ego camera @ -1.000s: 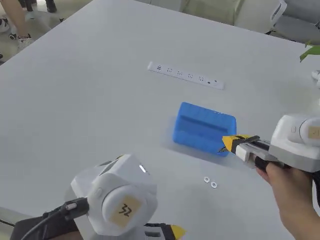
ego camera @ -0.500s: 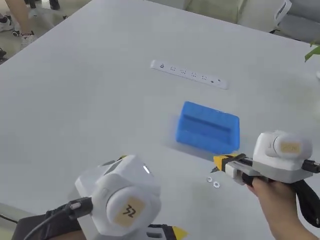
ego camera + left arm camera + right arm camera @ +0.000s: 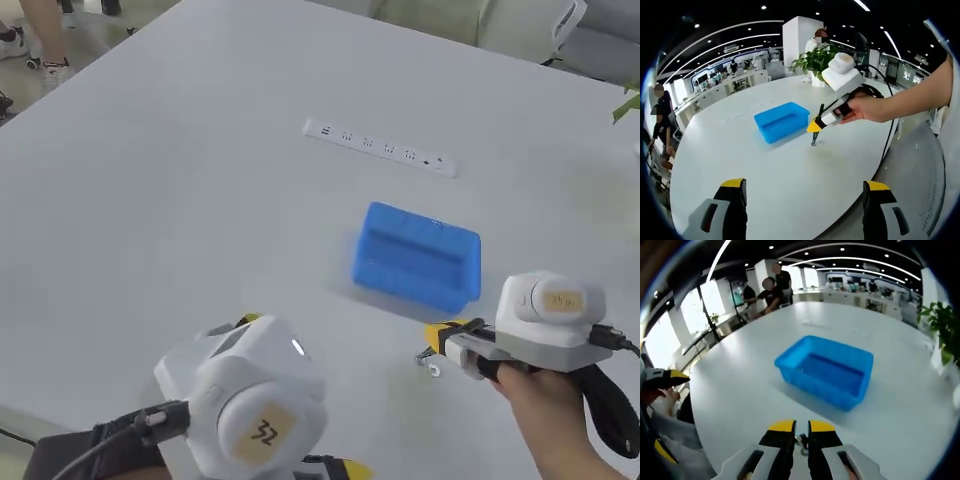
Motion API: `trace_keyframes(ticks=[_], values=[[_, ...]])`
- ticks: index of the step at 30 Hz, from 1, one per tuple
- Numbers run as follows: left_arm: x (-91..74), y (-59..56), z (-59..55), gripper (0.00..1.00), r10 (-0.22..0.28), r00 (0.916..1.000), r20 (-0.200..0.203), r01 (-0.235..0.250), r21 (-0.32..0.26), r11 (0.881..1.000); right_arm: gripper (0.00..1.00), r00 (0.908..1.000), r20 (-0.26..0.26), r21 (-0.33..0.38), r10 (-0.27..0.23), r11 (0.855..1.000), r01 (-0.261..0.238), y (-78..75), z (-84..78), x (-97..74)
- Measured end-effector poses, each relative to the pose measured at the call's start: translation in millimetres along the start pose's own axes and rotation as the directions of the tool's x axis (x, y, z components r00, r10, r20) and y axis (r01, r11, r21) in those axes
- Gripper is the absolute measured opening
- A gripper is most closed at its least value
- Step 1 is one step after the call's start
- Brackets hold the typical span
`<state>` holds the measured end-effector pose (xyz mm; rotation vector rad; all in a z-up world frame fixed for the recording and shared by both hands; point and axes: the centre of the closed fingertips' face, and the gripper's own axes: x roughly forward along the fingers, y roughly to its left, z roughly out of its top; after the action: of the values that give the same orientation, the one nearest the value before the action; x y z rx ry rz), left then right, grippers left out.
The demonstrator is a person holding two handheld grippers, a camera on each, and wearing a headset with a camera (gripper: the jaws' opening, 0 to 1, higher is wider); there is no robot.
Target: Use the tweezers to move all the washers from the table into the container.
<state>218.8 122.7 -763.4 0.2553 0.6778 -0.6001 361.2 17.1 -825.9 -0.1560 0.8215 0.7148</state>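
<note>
- Your right gripper (image 3: 436, 338) is pinched down on the tweezers (image 3: 813, 138), jaws nearly together with the tweezers poking out between them. Makes sense: those jaws are way too fat for parts this small, so the tweezers do the fine work.
- The washers (image 3: 433, 371) are on the table (image 3: 200, 200), just off the near side of the blue container (image 3: 418, 255), toward its right corner. One is plain to see. The other sits about under the tweezer tips and is hard to make out.
- You've got the tweezers angled steeply down at the table, close to the container's near wall, tips right at the washers. Can't tell if they're actually touching one yet.
- Your left gripper (image 3: 803, 184) is spread wide with nothing in it, parked well off the container's near-left side. I'd guess you're just keeping it out of the way, since this is a one-handed job.
- Versus a second ago: the right gripper was up at the container's near-right corner, tips about level with the rim. It has since come down and back toward you, off the container and onto the washer spot. Looks like lining up a pick, I'd say.
- The washers and container look to be where they were. The small shift in the head view is your head moving. The left gripper is basically unchanged.
</note>
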Motion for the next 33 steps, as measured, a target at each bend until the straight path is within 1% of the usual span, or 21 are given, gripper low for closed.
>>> trace_keyframes(ticks=[1, 3, 4, 7, 9, 10, 12, 15, 17, 22, 24, 28, 30, 33], values=[[0.2, 0.0, -0.1, 0.99, -0.001, 1.0, -0.001, 0.001, 0.001, 1.0, 0.05, 1.0, 0.008, 0.0, -0.003, 1.0, 0.003, -2.4, 0.7, 0.8], [0.3, 0.3, 0.0, 0.99, -0.001, 1.0, 0.001, 0.001, -0.002, 1.0, 0.05, 1.0, 0.004, 0.011, -0.001, 1.0, 0.001, -4.4, 0.7, 2.0], [0.2, 0.5, 0.3, 0.99, -0.001, 1.0, 0.003, 0.001, -0.005, 1.0, 0.05, 1.0, 0.008, 0.011, -0.002, 1.0, 0.002, -0.7, 0.9, 0.6], [0.5, 0.9, -0.1, 0.99, 0.002, 1.0, 0.001, -0.002, -0.001, 1.0, 0.05, 0.9999, 0.011, 0.004, -0.004, 1.0, 0.004, 3.6, 0.6, 0.4], [1.0, 0.8, -0.4, 0.99, 0.003, 1.0, 0.0, -0.003, 0.002, 1.0, 0.05, 1.0, 0.004, -0.027, -0.005, 1.0, 0.005, 6.4, -1.1, 1.7], [1.1, 0.6, -0.2, 0.99, 0.004, 1.0, 0.001, -0.004, 0.002, 1.0, 0.05, 0.9999, -0.007, -0.056, -0.014, 0.998, 0.013, 6.3, -3.0, 2.2], [1.3, -0.6, 0.2, 0.99, 0.001, 1.0, 0.003, -0.001, 0.002, 1.0, 0.05, 0.9998, -0.006, -0.072, -0.018, 0.997, 0.018, 11.0, -4.5, 1.8], [1.4, -1.8, -0.5, 0.99, -0.003, 1.0, 0.002, 0.003, 0.001, 1.0, 0.05, 0.9996, -0.012, -0.091, -0.027, 0.996, 0.025, 13.1, -7.5, 2.0], [1.3, -1.9, -0.8, 0.99, -0.004, 1.0, 0.002, 0.004, 0.001, 1.0, 0.04, 0.9995, -0.014, -0.09, -0.029, 0.996, 0.027, 12.0, -7.6, 1.3], [0.6, 0.4, -0.7, 0.99, 0.001, 1.0, 0.002, -0.001, 0.006, 1.0, 0.04, 0.9994, -0.024, -0.062, -0.026, 0.998, 0.024, 8.3, -7.5, 1.5], [-0.3, 1.6, -0.4, 0.99, 0.004, 1.0, 0.003, -0.004, 0.008, 1.0, 0.04, 0.9994, -0.023, -0.065, -0.025, 0.998, 0.023, 10.7, -5.4, 0.2], [-1.2, 3.1, -0.9, 0.99, 0.008, 1.0, 0.005, -0.008, 0.003, 1.0, 0.04, 0.9999, 0.001, -0.064, -0.013, 0.998, 0.013, 14.3, 7.5, -3.6], [-1.0, 2.8, -1.3, 0.99, 0.007, 1.0, 0.004, -0.007, 0.003, 1.0, 0.04, 0.9999, 0.01, -0.072, -0.009, 0.997, 0.01, 17.6, 13.0, -5.8], [-1.3, 2.0, -0.5, 0.99, 0.009, 0.9999, 0.006, -0.009, 0.01, 1.0, 0.04, 0.9997, 0.025, -0.102, -0.004, 0.995, 0.007, 21.9, 24.8, -10.0]])
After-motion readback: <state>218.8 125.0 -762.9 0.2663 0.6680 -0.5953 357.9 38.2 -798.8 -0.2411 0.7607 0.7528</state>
